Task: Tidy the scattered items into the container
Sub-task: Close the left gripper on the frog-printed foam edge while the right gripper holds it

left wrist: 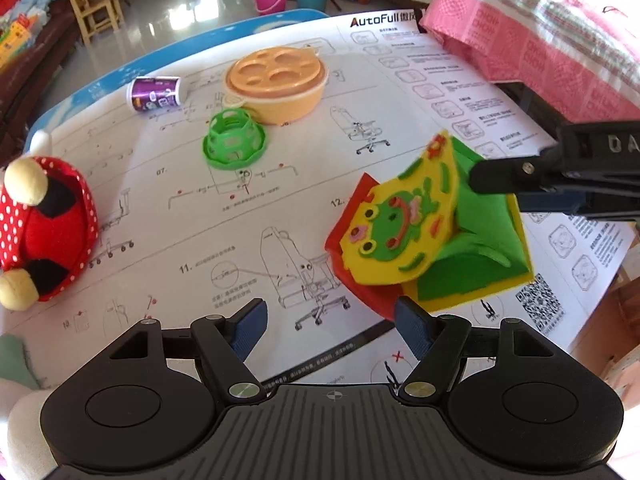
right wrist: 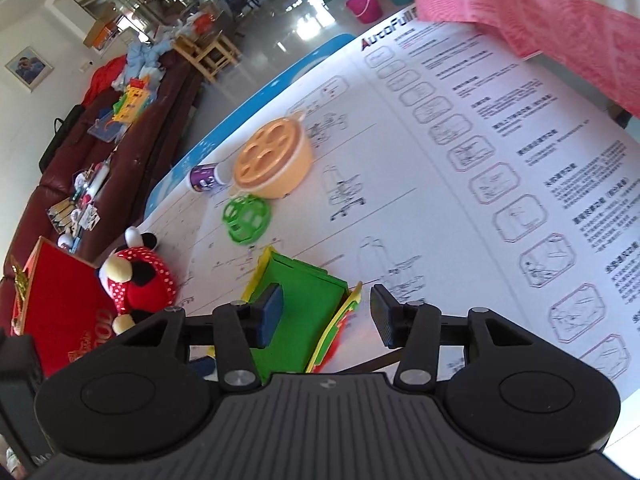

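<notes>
The right gripper point(right wrist: 326, 314) hid part of the tilted foam box point(left wrist: 432, 232), jaws apart, one finger inside. Beside the box, the left gripper point(left wrist: 330, 326) hovered spread wide, holding nothing, over bare instruction sheet point(left wrist: 248, 216).

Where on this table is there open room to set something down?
Free: the sheet between the plush and foam box, and right of the orange bowl in the right wrist view. Crowded: bowl, green ball and purple cup cluster.

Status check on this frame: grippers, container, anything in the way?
Left gripper open, empty, short of foam frog box. Right gripper open, straddling the box's wall. Plush, green cage, purple cup, orange bowl still out. Nothing blocking.
</notes>
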